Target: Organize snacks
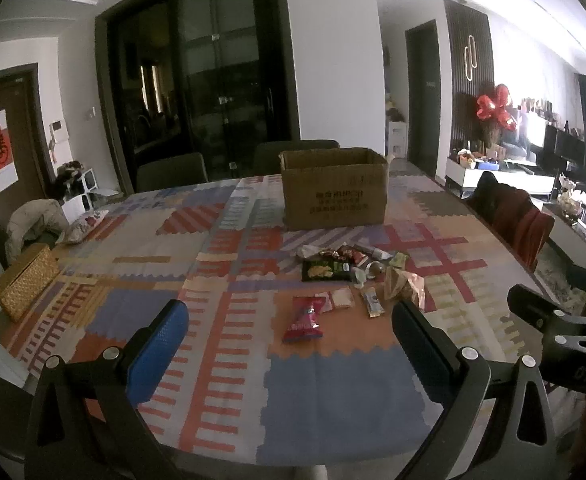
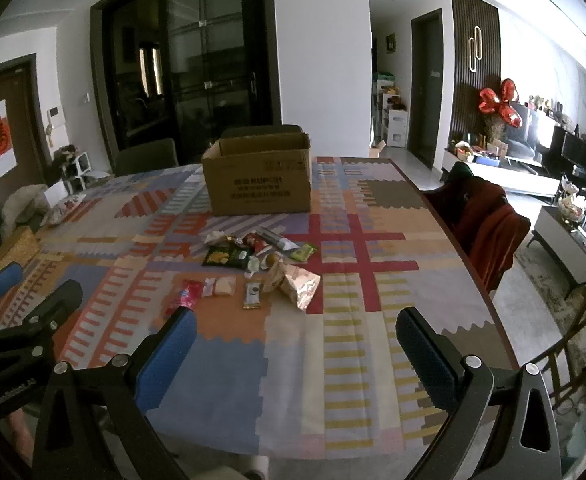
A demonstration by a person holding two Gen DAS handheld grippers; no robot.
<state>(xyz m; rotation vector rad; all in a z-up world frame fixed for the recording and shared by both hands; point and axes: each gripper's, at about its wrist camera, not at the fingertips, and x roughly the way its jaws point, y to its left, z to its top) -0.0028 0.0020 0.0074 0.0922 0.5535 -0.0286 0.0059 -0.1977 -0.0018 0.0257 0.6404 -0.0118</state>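
Observation:
Several snack packets lie in a loose pile on the patterned tablecloth point(image 1: 213, 380). A red packet point(image 1: 304, 320) is nearest, with a dark green packet point(image 1: 326, 270) and a crinkled pale bag point(image 1: 405, 286) behind it. An open cardboard box point(image 1: 334, 188) stands beyond them; it also shows in the right wrist view point(image 2: 257, 176). My left gripper point(image 1: 289, 332) is open and empty above the near table, short of the red packet. My right gripper point(image 2: 297, 340) is open and empty, short of the pale bag point(image 2: 299, 282) and red packet point(image 2: 187, 296).
A woven basket point(image 1: 25, 282) sits at the table's left edge. Chairs stand behind the box, and a chair draped in red cloth point(image 2: 489, 228) is at the right side. The table edge point(image 2: 473, 280) runs along the right.

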